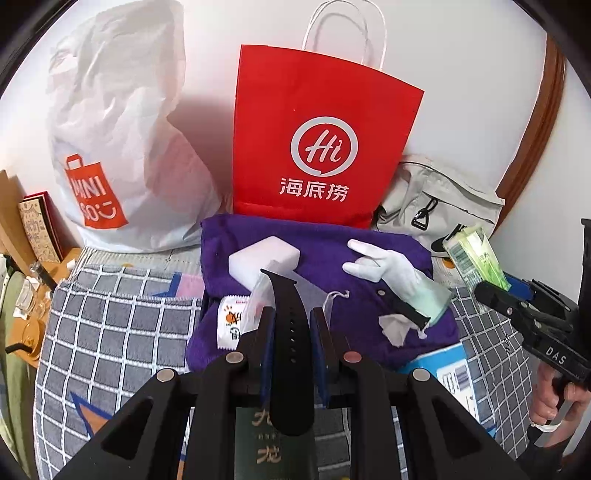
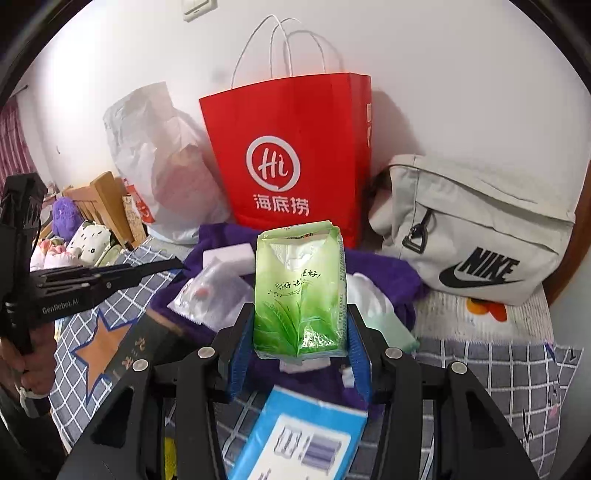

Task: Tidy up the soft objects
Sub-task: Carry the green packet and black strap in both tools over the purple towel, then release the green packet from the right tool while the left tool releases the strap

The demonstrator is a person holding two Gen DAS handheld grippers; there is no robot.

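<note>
Soft objects lie on one purple towel [image 1: 317,243] at centre frame: one white sponge block [image 1: 264,260], one white glove [image 1: 391,275]. Behind stand one white plastic bag [image 1: 122,147], one red paper bag [image 1: 321,140], one grey Nike bag [image 2: 476,236]. The left gripper [image 1: 291,325] fingers pinch a black strap [image 1: 290,332]; the right gripper [image 2: 299,354] fingers clamp a glossy green tissue pack [image 2: 301,291].

White wall [image 2: 443,92] behind; light switch [image 2: 197,9] high up; grey checked bedspread [image 1: 110,314] below; wooden bedframe [image 2: 99,199] at left.

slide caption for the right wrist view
Right tool grips a green tissue pack before a red paper bag and grey Nike bag.
</note>
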